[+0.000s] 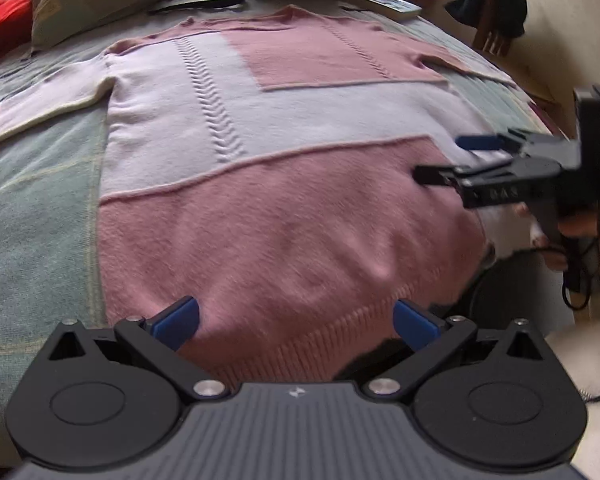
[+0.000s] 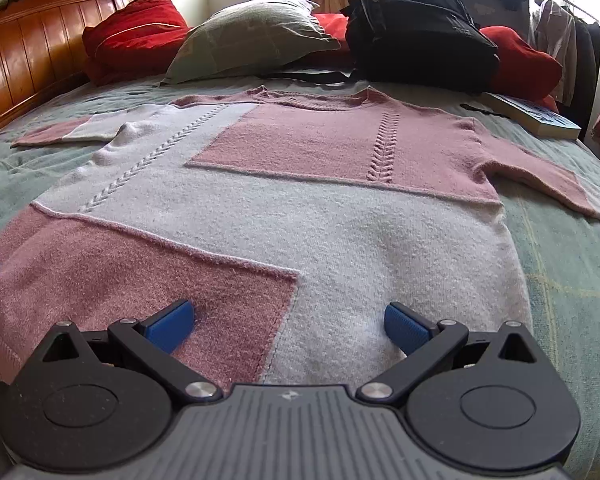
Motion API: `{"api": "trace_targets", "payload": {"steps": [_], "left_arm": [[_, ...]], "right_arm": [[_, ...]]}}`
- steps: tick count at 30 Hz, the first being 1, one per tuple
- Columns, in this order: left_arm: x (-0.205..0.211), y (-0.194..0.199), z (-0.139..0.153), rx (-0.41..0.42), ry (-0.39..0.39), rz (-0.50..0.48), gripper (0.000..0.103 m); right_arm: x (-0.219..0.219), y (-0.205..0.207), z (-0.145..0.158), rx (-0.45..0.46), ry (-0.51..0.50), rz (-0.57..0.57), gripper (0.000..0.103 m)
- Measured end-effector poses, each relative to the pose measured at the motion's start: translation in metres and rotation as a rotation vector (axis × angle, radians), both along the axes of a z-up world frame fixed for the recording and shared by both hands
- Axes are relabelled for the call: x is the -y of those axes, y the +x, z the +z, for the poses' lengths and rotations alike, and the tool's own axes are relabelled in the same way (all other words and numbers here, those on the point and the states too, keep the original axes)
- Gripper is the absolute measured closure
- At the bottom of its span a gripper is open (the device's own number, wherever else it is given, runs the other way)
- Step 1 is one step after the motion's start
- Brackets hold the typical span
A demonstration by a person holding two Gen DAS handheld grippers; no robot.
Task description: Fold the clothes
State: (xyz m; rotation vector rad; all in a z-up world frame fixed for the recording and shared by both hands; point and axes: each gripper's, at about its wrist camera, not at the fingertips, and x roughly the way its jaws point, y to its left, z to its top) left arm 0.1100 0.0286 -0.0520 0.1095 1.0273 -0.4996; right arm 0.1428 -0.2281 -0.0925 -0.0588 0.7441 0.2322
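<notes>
Left edge first: wooden headboard (image 2: 28, 52), then red pillows (image 2: 136, 36) stacked against it. Next along, a grey-green pillow (image 2: 252, 36), lying just beside a black backpack (image 2: 416, 28). Spread flat across the bedspread (image 2: 572, 300), a pink-and-white sweater (image 2: 300, 208), sleeves out to both sides, neckline toward the pillows, hem nearest the cameras. Down low over the ribbed hem, the left gripper (image 1: 296, 320), jaws spread wide with pink knit showing between the blue pads (image 1: 178, 320), gripping nothing. Further right, the right gripper (image 2: 288, 324), jaws likewise wide apart, poised over the boundary of a pink panel and a white one, nothing pinched. Seen from the left wrist, hovering near the sweater's right edge. Far right, a book (image 2: 536, 118) on the bedspread, beyond the right sleeve.
</notes>
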Motion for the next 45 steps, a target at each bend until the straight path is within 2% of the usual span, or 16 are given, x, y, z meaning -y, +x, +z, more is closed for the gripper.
{"api": "trace_targets", "payload": {"steps": [3, 4, 8, 11, 13, 16, 20, 22, 25, 28, 29, 30, 34, 37, 40, 45], "left_arm": [[-0.006, -0.005, -0.01, -0.053, 0.001, 0.057, 0.001], [-0.006, -0.008, -0.008, -0.046, -0.001, 0.056, 0.001], [0.005, -0.006, 0.007, 0.024, -0.058, 0.019, 0.001], [0.021, 0.002, 0.0, 0.015, -0.098, -0.028, 0.001], [0.026, 0.003, -0.012, -0.029, -0.105, -0.033, 0.001], [0.027, -0.001, -0.009, -0.024, -0.108, -0.048, 0.001], [0.022, 0.014, 0.013, 0.039, -0.182, 0.038, 0.001], [0.025, 0.025, 0.017, 0.083, -0.182, 0.079, 0.001], [0.035, 0.037, 0.013, 0.113, -0.134, 0.117, 0.001], [0.038, 0.044, -0.006, 0.009, -0.142, 0.135, 0.001], [0.036, 0.042, -0.01, 0.001, -0.15, 0.148, 0.001], [0.034, 0.037, -0.01, 0.025, -0.158, 0.151, 0.001], [0.029, 0.035, 0.0, 0.031, -0.156, 0.182, 0.001], [0.024, 0.041, 0.005, 0.087, -0.152, 0.228, 0.001], [0.019, 0.048, -0.007, 0.017, -0.188, 0.251, 0.001], [0.018, 0.043, -0.006, 0.038, -0.191, 0.226, 0.001]], "right_arm": [[-0.001, -0.002, 0.0, -0.001, -0.005, 0.0, 0.0], [0.0, -0.003, 0.0, -0.001, -0.006, 0.003, 0.0], [0.001, -0.006, -0.001, 0.006, -0.005, 0.01, 0.0], [-0.001, -0.007, 0.0, 0.001, -0.012, 0.004, 0.0], [0.0, -0.01, 0.001, -0.002, -0.017, 0.004, 0.0], [0.004, -0.015, 0.003, -0.003, -0.011, 0.0, 0.0], [0.008, -0.023, 0.009, 0.018, 0.019, 0.002, 0.0], [0.008, -0.026, 0.012, 0.032, 0.019, 0.015, 0.0], [0.011, -0.029, 0.009, 0.032, -0.006, 0.014, 0.0], [0.017, -0.032, 0.002, 0.011, -0.002, 0.01, 0.0], [0.019, -0.033, 0.0, 0.006, 0.004, 0.008, 0.0], [0.021, -0.034, -0.002, 0.004, 0.009, 0.008, 0.0], [0.024, -0.035, 0.0, 0.003, 0.018, 0.011, 0.0], [0.026, -0.036, 0.004, 0.005, 0.041, 0.007, 0.0], [0.026, -0.037, 0.004, 0.004, 0.044, -0.004, 0.0], [0.028, -0.036, 0.009, -0.001, 0.066, -0.027, 0.0]]}}
